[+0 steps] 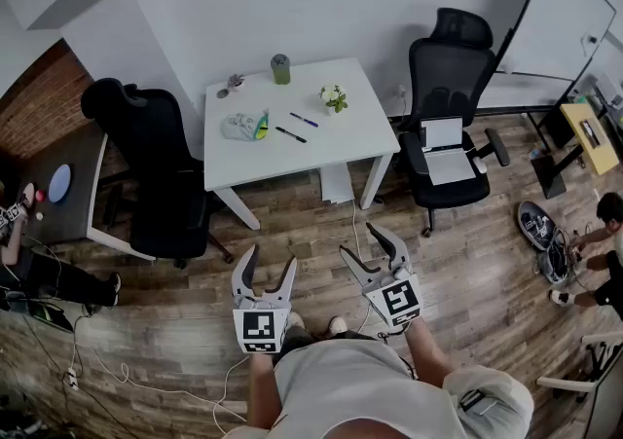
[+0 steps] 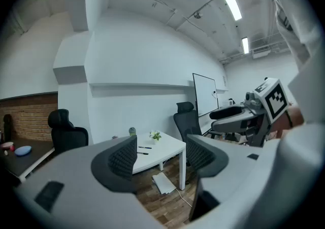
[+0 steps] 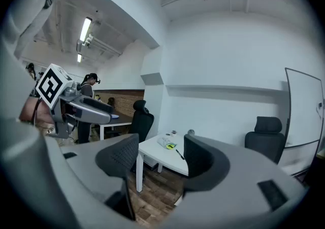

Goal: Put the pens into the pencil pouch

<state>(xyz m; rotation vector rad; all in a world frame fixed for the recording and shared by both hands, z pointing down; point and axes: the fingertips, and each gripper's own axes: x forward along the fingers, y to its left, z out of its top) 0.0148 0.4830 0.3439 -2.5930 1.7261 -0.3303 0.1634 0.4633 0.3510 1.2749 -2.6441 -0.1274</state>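
Observation:
A white table point(image 1: 331, 150) stands across the wooden floor from me. On it lie a pale pencil pouch point(image 1: 243, 126) with a yellow-green patch, a blue pen point(image 1: 304, 120) and a black pen point(image 1: 290, 135). My left gripper point(image 1: 270, 260) and right gripper point(image 1: 358, 240) hang in front of my body, well short of the table, both open and empty. In the left gripper view the two pens point(image 2: 143, 150) show far off between the pads point(image 2: 124, 157). The right gripper view shows the pouch point(image 3: 167, 143) and one pen point(image 3: 179, 154) beyond its open gripper point(image 3: 161, 158).
A green cup point(image 1: 280, 68) and a small potted plant point(image 1: 334, 97) also stand on the table. Black office chairs flank it at the left point(image 1: 156, 164) and right point(image 1: 448, 116). A dark desk point(image 1: 58, 189), a whiteboard point(image 1: 565, 18), floor cables and a seated person point(image 1: 604, 233) are around.

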